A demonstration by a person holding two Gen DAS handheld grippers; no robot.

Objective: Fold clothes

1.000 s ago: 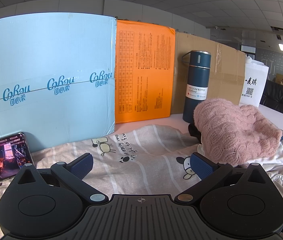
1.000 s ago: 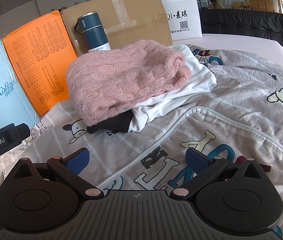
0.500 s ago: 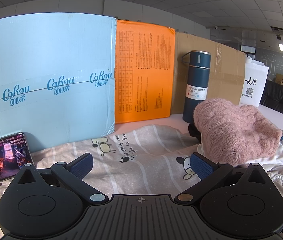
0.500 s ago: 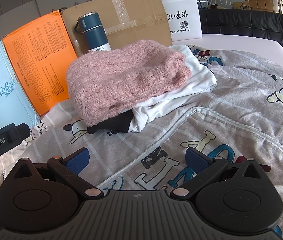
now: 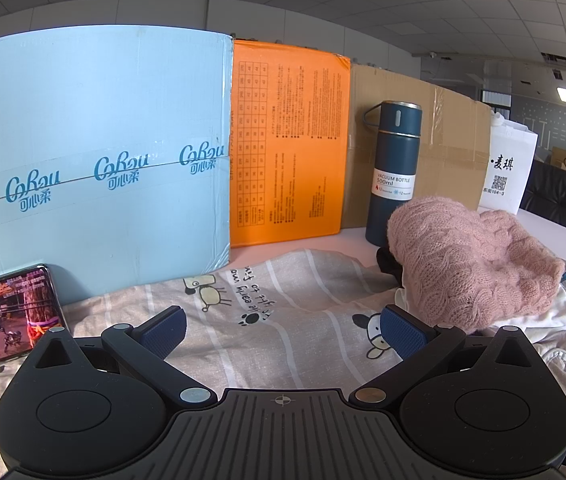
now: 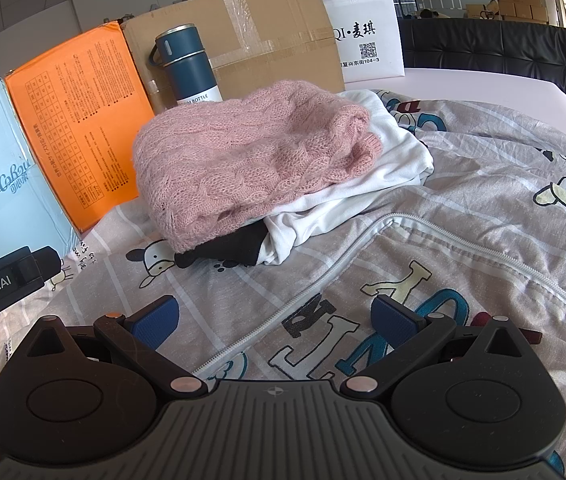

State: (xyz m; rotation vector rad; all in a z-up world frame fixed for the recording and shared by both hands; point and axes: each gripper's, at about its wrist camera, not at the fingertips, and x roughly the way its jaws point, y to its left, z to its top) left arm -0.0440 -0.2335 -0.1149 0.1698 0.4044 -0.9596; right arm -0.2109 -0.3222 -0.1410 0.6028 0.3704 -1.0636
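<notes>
Printed garment: a grey striped piece (image 6: 423, 248) with cartoon animals, big letters and a white zipper (image 6: 307, 284) lies spread flat over most of the table, straight under both grippers.
Handling: my guess is thin, light, limp cloth that drapes and slides; the zipper line gives the only firmer ridge. A hem or corner away from the stack looks the best place to pinch.
Folded stack: a pink cable-knit sweater (image 6: 251, 160) rests on a white garment (image 6: 363, 188), with a black one (image 6: 227, 250) at the bottom, toward the table's back edge, sitting on the printed cloth.
Left gripper (image 5: 283, 328): fingers wide apart, nothing between them, above the striped cloth.
Right gripper (image 6: 275, 316): fingers likewise spread and empty, over the zipper and letters.
Back edge: blue carton (image 5: 95, 160), orange box (image 5: 287, 144), brown cardboard (image 6: 251, 28), white bag (image 6: 363, 28) and a dark blue vacuum bottle (image 5: 393, 172) just behind the sweater.
Left corner: a phone (image 5: 3, 316) with a lit screen.
Hard to tell: the garment's outline, sleeves and hems are cut off; whether the stack pins it, I cannot say.
</notes>
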